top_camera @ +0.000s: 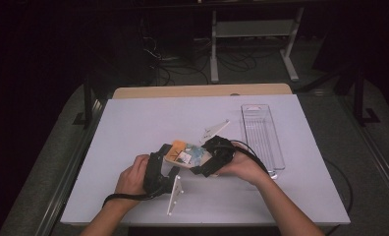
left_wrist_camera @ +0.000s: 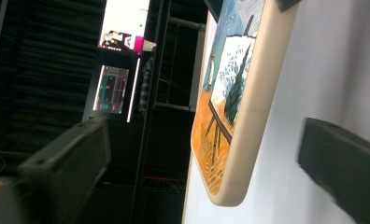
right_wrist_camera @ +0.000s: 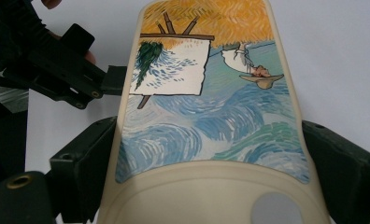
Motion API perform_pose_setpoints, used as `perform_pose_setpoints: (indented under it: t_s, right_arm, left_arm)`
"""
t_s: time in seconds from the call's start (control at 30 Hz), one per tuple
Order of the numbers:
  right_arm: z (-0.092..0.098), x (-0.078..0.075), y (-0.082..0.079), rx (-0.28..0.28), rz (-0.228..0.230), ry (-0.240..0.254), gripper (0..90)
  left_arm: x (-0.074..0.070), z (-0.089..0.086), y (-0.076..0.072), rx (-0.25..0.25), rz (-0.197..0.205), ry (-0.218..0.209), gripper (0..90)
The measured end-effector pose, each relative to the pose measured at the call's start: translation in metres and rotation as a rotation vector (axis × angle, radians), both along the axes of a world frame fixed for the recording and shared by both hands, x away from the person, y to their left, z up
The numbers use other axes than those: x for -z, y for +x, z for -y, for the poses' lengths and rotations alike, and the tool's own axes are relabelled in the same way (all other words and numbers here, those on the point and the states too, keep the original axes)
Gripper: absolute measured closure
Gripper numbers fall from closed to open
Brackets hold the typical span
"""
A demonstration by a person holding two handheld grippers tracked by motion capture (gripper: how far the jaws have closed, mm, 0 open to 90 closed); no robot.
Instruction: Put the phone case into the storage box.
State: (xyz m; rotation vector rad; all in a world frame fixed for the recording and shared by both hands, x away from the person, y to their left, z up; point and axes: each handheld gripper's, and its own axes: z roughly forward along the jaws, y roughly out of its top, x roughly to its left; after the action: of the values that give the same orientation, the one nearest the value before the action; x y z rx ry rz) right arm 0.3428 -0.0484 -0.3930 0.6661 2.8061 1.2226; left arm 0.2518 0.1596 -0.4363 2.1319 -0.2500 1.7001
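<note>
Phone case (top_camera: 185, 153) with a painted back, an easel on orange ground and blue swirls, lies near the middle of the white table (top_camera: 133, 123), a little toward the near edge, between the two tongs. Left tongs (top_camera: 169, 162), held in the left hand (top_camera: 132, 178), point at the case's orange end; in the left gripper view the case (left_wrist_camera: 230, 102) stands between the two jaws with a clear gap on each side, so these tongs are apart and not touching it. A white three-cornered plate (top_camera: 174, 195) on the left tongs juts toward the near edge. Right tongs (top_camera: 202, 164), held in the right hand (top_camera: 241, 167), are at the case's blue end. In the right gripper view the case (right_wrist_camera: 211, 116) sits between the jaws, each jaw pressed against a cream side rim, so the right tongs are clamped on the case; the left tongs (right_wrist_camera: 115, 79) show beyond, at its far left rim. Further right, a clear tray (top_camera: 276, 147) lies lengthwise along the right edge, well apart from the case.
</note>
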Motion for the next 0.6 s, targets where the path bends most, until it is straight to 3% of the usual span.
perform_pose_setpoints:
  t_s: [0.47, 0.6]
  right_arm:
    - [-0.0054, -0.0001, -0.0023, -0.005, -0.001, 0.004, 10.4]
    - [-0.0062, -0.0001, -0.0024, -0.007, 0.000, 0.008, 10.4]
  left_arm:
    - [0.0046, 0.0044, -0.0024, 0.022, 0.062, 0.040, 15.1]
    - [0.0055, 0.0048, -0.0035, 0.023, 0.079, 0.068, 19.7]
